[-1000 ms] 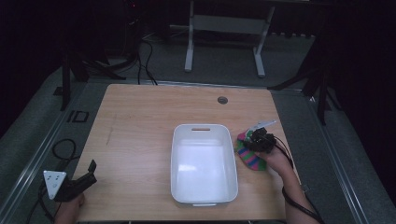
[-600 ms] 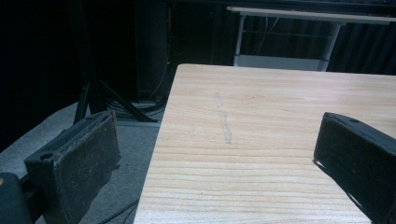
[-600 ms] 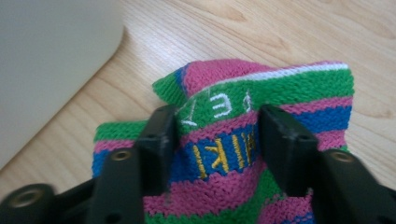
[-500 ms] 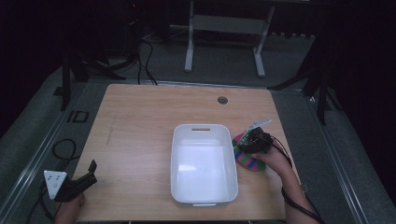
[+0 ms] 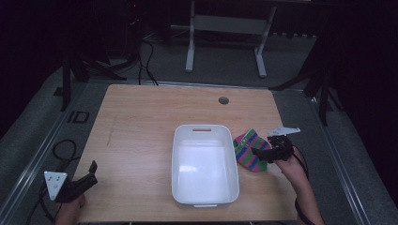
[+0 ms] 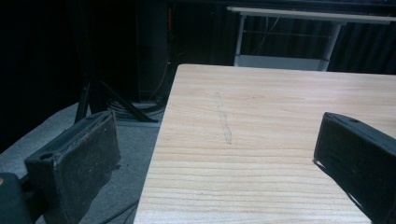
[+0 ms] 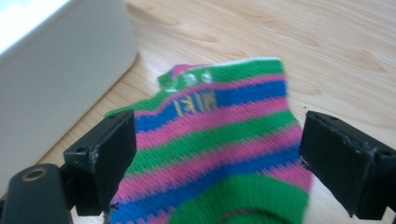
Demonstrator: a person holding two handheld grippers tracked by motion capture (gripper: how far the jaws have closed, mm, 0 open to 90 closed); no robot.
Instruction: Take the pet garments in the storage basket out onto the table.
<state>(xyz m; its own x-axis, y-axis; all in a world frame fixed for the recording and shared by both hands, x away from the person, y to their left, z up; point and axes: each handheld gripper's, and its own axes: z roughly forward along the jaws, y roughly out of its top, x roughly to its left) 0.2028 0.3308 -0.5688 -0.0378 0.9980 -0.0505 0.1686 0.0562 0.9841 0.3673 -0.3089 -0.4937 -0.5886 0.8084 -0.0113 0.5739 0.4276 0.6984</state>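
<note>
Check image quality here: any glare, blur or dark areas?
High view: the surroundings are very dark and the white bin glares, washing out its floor. Right gripper view: the striped sock is slightly soft. Left gripper view: the table is sharp, background dim.

Bin [image 5: 204,187] sits mid-tabletop [image 5: 141,122]; sock [image 5: 248,150] lies just right of it, cable port [image 5: 224,100] behind it.

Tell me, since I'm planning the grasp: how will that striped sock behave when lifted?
The sock is knitted and lies flat on the table, so it will probably droop and weigh little. Its ribbed weave should grip, not slip.
</note>
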